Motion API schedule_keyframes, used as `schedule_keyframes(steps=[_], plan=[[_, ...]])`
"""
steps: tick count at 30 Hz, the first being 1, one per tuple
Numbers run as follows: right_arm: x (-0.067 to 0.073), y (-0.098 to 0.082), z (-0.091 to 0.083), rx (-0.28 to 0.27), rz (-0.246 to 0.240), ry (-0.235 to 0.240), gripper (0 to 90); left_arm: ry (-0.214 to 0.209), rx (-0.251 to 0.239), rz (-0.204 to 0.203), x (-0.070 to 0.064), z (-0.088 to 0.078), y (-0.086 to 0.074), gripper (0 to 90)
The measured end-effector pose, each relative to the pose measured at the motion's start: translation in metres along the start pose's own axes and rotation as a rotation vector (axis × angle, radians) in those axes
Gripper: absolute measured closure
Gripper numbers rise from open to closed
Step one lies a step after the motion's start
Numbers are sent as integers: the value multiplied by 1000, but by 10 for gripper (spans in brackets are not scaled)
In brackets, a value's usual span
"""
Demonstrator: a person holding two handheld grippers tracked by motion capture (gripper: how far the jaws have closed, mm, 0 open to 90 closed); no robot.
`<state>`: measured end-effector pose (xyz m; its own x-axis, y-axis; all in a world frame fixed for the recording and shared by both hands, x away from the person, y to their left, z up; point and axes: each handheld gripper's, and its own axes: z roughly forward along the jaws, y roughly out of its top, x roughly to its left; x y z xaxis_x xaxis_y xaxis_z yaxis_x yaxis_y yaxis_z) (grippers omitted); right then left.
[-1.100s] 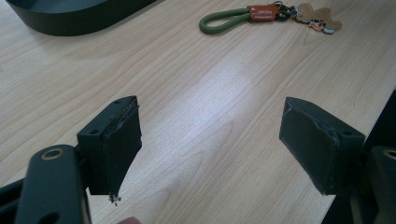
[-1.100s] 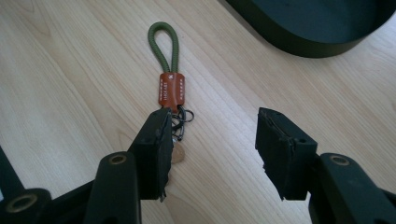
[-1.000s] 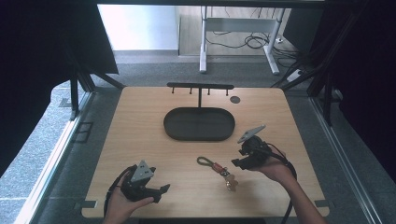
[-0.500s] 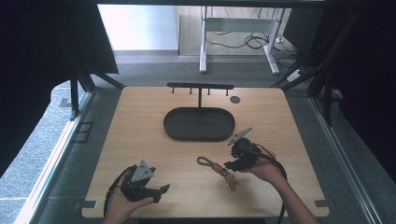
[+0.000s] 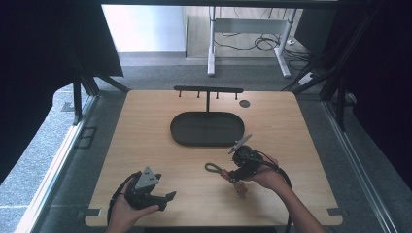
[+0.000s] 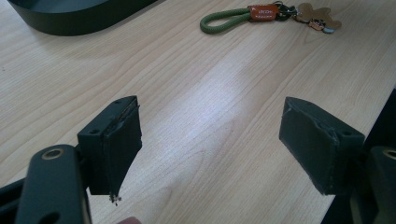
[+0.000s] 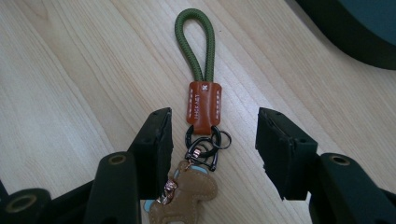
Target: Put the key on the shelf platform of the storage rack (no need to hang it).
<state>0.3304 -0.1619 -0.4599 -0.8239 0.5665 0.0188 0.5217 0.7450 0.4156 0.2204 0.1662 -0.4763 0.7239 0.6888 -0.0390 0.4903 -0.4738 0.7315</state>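
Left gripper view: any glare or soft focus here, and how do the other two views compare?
Left gripper view: pale glare patch on the wooden table, keychain slightly soft. Right gripper view: even light, green loop and tan tag sharp. High view: bright floor beyond the table, dark curtains at both sides.
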Motion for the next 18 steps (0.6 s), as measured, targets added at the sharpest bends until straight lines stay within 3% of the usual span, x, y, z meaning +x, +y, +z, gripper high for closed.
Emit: schedule_keyframes(steps=[18], plan=[[10,6,26,67,-37,16,469,-1,9,-2,2,2,-1,217]])
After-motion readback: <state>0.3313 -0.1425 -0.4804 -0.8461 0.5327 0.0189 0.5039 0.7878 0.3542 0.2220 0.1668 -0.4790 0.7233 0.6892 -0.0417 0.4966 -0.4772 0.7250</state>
